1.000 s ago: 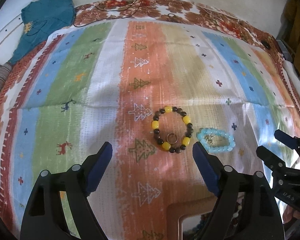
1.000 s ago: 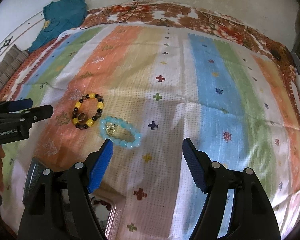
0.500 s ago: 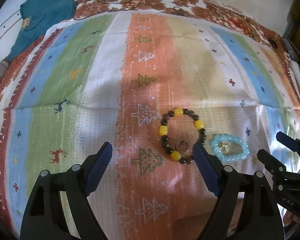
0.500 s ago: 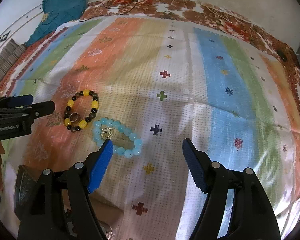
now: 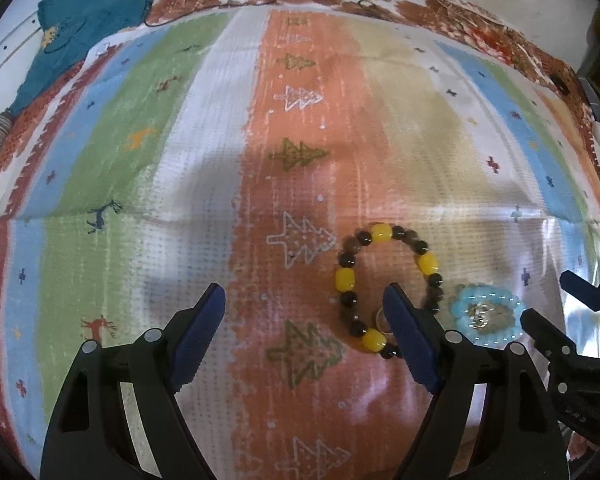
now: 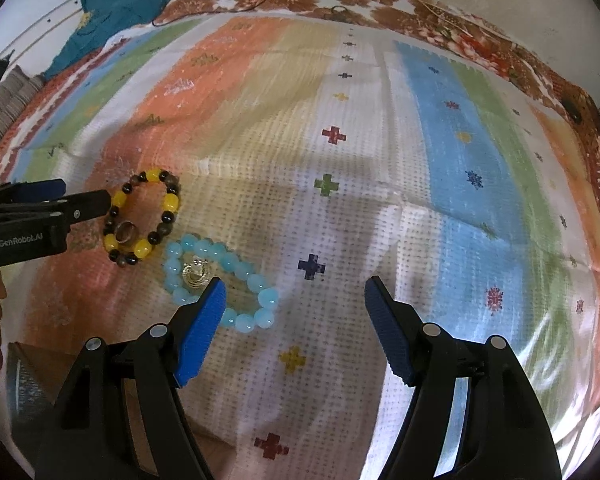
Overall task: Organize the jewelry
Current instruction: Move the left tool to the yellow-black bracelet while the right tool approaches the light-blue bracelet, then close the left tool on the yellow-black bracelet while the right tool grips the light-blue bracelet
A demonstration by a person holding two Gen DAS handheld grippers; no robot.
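Black "GenRobot.AI" lettering marks the left gripper [image 6: 76,200], jaws apart beside the yellow bracelet [image 6: 142,218]; the right gripper [image 6: 292,320] gapes near the blue bracelet [image 6: 220,280] on a striped cloth [image 6: 420,160].

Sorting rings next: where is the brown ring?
In the right wrist view, the brown ring lies far left, inside the yellow-and-dark bead bracelet, beside the left gripper.

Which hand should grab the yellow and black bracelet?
Probably the left gripper: its open fingers are right at the yellow and black bracelet. The right gripper sits by the blue bracelet.
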